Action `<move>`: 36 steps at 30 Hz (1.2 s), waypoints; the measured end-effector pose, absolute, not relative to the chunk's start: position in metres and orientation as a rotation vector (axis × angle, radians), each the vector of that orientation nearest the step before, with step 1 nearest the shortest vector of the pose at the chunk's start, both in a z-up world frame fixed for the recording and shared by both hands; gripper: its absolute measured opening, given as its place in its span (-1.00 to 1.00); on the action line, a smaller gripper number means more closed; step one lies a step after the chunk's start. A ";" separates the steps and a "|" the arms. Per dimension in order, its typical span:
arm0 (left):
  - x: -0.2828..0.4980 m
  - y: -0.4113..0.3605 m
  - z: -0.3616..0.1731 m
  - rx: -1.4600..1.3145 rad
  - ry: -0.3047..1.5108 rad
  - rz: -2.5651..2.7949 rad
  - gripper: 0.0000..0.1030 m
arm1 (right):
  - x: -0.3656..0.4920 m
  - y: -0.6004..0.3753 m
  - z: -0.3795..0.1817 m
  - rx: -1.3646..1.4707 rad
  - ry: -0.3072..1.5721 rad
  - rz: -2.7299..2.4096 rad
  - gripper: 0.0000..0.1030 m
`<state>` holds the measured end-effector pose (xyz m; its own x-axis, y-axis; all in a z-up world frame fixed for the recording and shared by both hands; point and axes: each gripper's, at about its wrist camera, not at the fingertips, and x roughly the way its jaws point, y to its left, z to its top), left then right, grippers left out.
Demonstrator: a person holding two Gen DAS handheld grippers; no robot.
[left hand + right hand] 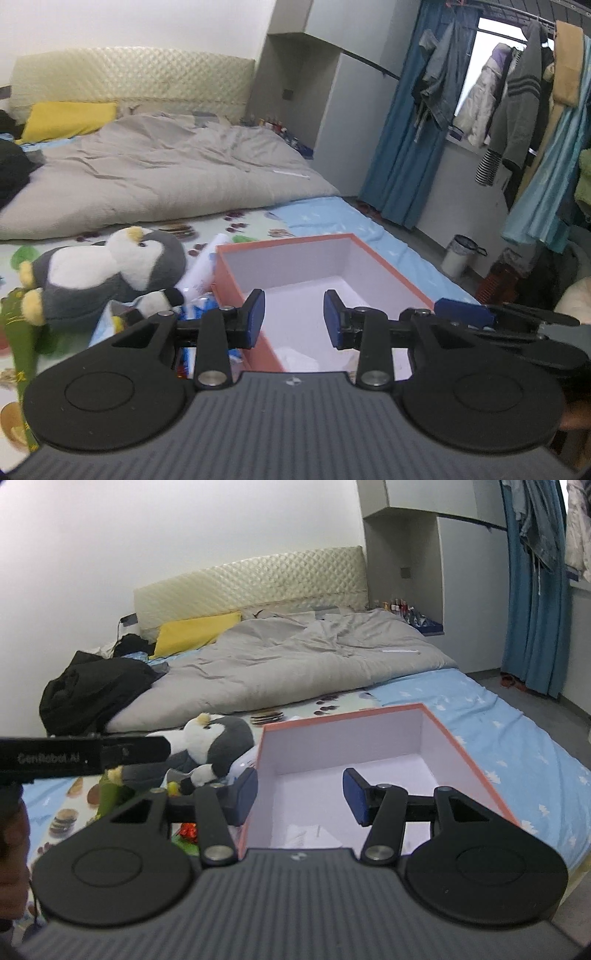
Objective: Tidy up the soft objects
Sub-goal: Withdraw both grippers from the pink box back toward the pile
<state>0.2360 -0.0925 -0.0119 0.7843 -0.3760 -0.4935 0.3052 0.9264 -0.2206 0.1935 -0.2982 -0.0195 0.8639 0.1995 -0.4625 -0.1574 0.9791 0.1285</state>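
Bed carries an open orange box, nearly empty. Plush penguin lies just left of it, long axis crosswise. Left gripper is nearer; right gripper likewise released, both empty above box.

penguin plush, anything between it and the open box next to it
Nothing tall. The penguin plush lies just left of the orange box, with a white tube and small packets in the gap. The box top is open; only white paper lies inside.
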 end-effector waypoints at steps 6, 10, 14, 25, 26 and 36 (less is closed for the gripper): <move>0.210 -0.067 -0.020 -0.136 0.555 -0.307 -0.22 | 0.178 -0.268 -0.027 0.061 0.484 0.226 0.05; 0.188 -0.052 -0.031 -0.097 0.560 -0.251 -0.22 | 0.166 -0.249 -0.033 0.044 0.484 0.248 0.05; 0.174 -0.034 -0.045 -0.122 0.592 -0.218 -0.22 | 0.155 -0.235 -0.041 0.050 0.507 0.267 0.05; 0.148 -0.001 -0.071 -0.173 0.639 -0.166 -0.22 | 0.135 -0.204 -0.057 0.001 0.540 0.266 0.05; 0.145 0.001 -0.073 -0.180 0.644 -0.167 -0.22 | 0.134 -0.201 -0.059 0.004 0.548 0.269 0.05; 0.130 0.019 -0.097 -0.207 0.676 -0.153 -0.22 | 0.120 -0.184 -0.081 0.034 0.633 0.257 0.05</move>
